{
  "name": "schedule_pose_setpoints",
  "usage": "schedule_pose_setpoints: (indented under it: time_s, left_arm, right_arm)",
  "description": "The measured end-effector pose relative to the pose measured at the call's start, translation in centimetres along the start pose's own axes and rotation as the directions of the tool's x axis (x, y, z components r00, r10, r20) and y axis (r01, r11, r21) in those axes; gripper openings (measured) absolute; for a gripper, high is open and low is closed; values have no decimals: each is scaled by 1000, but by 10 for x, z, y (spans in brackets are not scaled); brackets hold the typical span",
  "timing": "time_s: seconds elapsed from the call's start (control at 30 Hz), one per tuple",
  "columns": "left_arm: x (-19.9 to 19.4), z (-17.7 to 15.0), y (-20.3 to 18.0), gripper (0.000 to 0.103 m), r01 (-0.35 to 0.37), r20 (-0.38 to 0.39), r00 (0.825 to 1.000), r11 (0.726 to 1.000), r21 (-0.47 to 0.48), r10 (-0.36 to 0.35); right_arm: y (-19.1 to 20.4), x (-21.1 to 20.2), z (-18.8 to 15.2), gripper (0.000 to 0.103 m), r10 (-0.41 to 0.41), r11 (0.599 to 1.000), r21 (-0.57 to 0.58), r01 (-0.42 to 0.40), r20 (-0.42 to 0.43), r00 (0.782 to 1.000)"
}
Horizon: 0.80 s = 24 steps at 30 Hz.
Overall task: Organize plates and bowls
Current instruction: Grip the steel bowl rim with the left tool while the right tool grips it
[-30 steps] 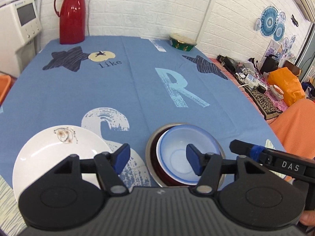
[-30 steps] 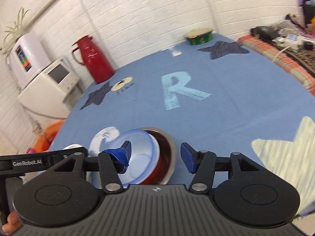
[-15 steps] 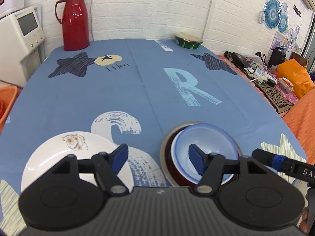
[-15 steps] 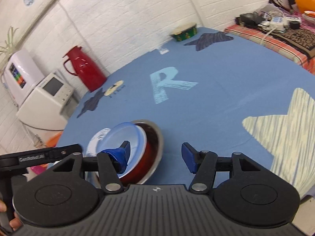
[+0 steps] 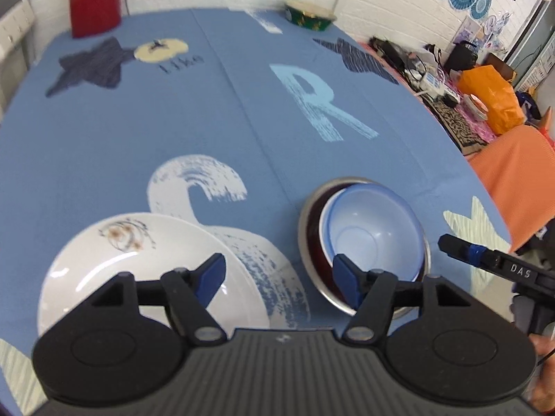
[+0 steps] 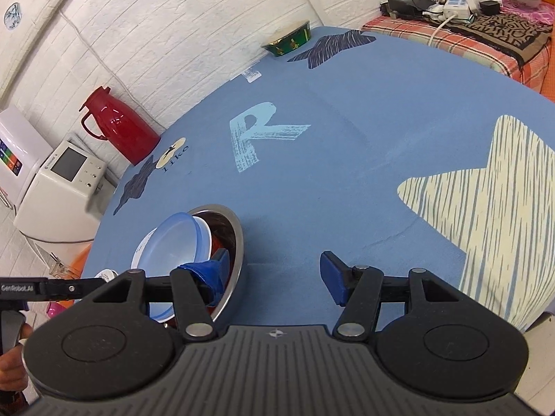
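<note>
At the near left of the table (image 5: 104, 138), which is draped in a matte blue cloth printed with stars and letters, a glossy round white plate (image 5: 138, 270) with a small brown motif is seen lying flat. The left gripper (image 5: 277, 277) is held above the near edge, its fingers (image 5: 210, 274) spread apart and empty, between the plate and the bowls. Just to the right, a translucent pale blue bowl (image 5: 371, 232) is nested, tilted, in a dark red bowl (image 5: 314, 242) inside a shiny steel bowl (image 5: 305, 208). The right gripper (image 6: 274, 274) is likewise released, one finger overlapping the steel rim. Only the right wrist view shows a red jug (image 6: 121, 124) in full, beside a white appliance (image 6: 59, 187); a green bowl (image 5: 310, 17) sits at the far edge.
</note>
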<state>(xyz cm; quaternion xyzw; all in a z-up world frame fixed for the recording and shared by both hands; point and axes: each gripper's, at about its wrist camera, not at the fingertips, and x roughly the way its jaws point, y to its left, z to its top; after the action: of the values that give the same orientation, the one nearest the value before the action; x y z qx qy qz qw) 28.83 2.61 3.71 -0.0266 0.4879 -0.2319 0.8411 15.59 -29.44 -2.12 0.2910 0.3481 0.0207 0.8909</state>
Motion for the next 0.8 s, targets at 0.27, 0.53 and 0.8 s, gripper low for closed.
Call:
schedule_pose_setpoints:
  time_s: [0.27, 0.53, 0.8]
  left_arm:
    - [24, 8, 5, 67, -27, -46, 999, 999, -28, 26]
    - [18, 23, -3, 67, -102, 13, 995, 992, 70, 101]
    - [34, 28, -23, 68, -121, -33, 990, 958, 259, 134]
  right_arm:
    - [-6, 2, -2, 44, -17, 1000, 11, 17, -17, 1000]
    - [-13, 3, -2, 44, -5, 999, 41, 6, -24, 1000]
    - [-16, 1, 0, 44, -12, 998, 54, 14, -24, 1000]
